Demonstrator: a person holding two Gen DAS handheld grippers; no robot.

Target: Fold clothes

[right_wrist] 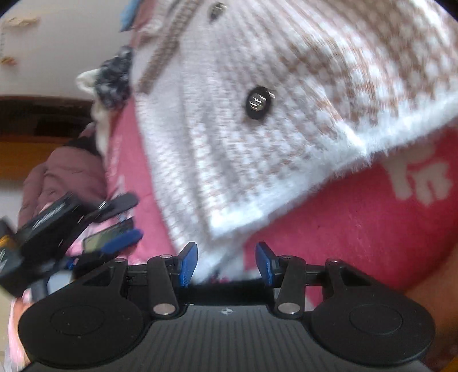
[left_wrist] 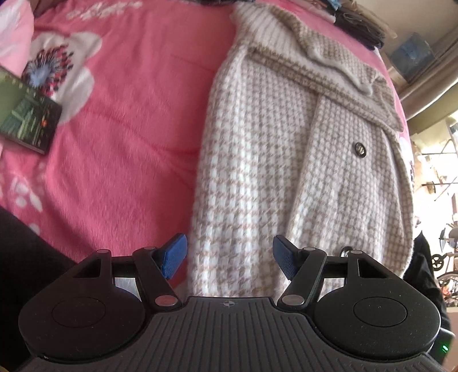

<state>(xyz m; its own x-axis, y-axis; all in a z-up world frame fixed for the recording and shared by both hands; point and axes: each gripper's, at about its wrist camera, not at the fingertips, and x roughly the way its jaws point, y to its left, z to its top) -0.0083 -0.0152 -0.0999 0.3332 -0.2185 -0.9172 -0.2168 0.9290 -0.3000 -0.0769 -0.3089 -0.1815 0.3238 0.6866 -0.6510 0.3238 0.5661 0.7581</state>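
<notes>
A white and beige houndstooth knit cardigan (left_wrist: 286, 160) with dark buttons lies on a pink fleece blanket (left_wrist: 128, 128). Its sleeves are folded in over the body and its ribbed cuff points to the far end. My left gripper (left_wrist: 229, 256) is open and empty, with the garment's near hem between its blue pads. In the right wrist view the cardigan (right_wrist: 257, 137) fills the upper frame, and its fuzzy white corner sits just ahead of my right gripper (right_wrist: 226, 263), which is open and empty. The left gripper (right_wrist: 86, 229) shows at the left there.
A dark green book (left_wrist: 28, 120) lies on the blanket at the left. Dark folded clothes (left_wrist: 357, 25) are piled at the far right. A mauve padded jacket (right_wrist: 65, 174) lies beyond the bed edge in the right wrist view. The blanket's right edge borders a bright room.
</notes>
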